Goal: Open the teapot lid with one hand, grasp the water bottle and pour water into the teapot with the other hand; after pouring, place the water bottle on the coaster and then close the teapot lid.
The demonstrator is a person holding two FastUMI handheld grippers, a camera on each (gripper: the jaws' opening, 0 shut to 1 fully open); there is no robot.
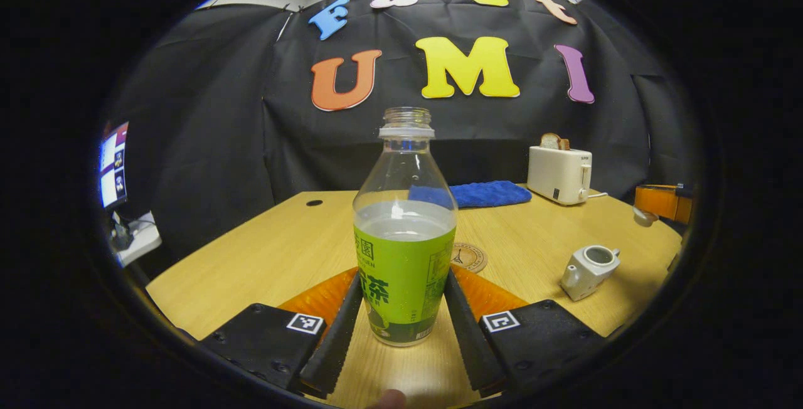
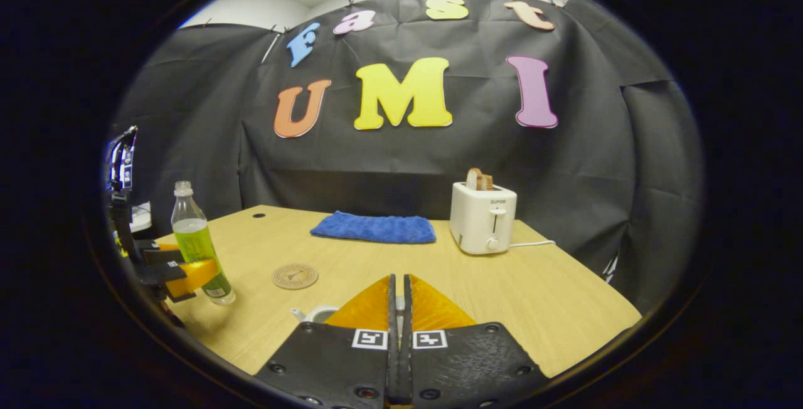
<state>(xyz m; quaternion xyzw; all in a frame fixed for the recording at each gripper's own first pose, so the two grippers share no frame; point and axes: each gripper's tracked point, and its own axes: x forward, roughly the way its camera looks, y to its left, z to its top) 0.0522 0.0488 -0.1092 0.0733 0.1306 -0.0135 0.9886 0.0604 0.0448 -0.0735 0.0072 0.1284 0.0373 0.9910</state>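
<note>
The uncapped water bottle [image 1: 404, 239] has a green label and is over half full. It stands upright on the table with my left gripper [image 1: 404, 280] shut on its label; both fingers press its sides. In the right gripper view the bottle [image 2: 196, 243] and the left gripper [image 2: 185, 277] are at the far left. The small white teapot [image 1: 590, 265] sits lidless on the right. My right gripper [image 2: 399, 286] is shut on the lid's knob, just above the teapot [image 2: 313, 313]. The round coaster [image 1: 469, 256] lies just behind the bottle.
A white toaster [image 2: 483, 217] with bread in it stands at the back right, its cord trailing right. A folded blue cloth [image 2: 374, 228] lies at the back middle. A monitor [image 1: 114, 164] stands off the table's left side. The wooden table [image 2: 533, 290] has a cable hole far left.
</note>
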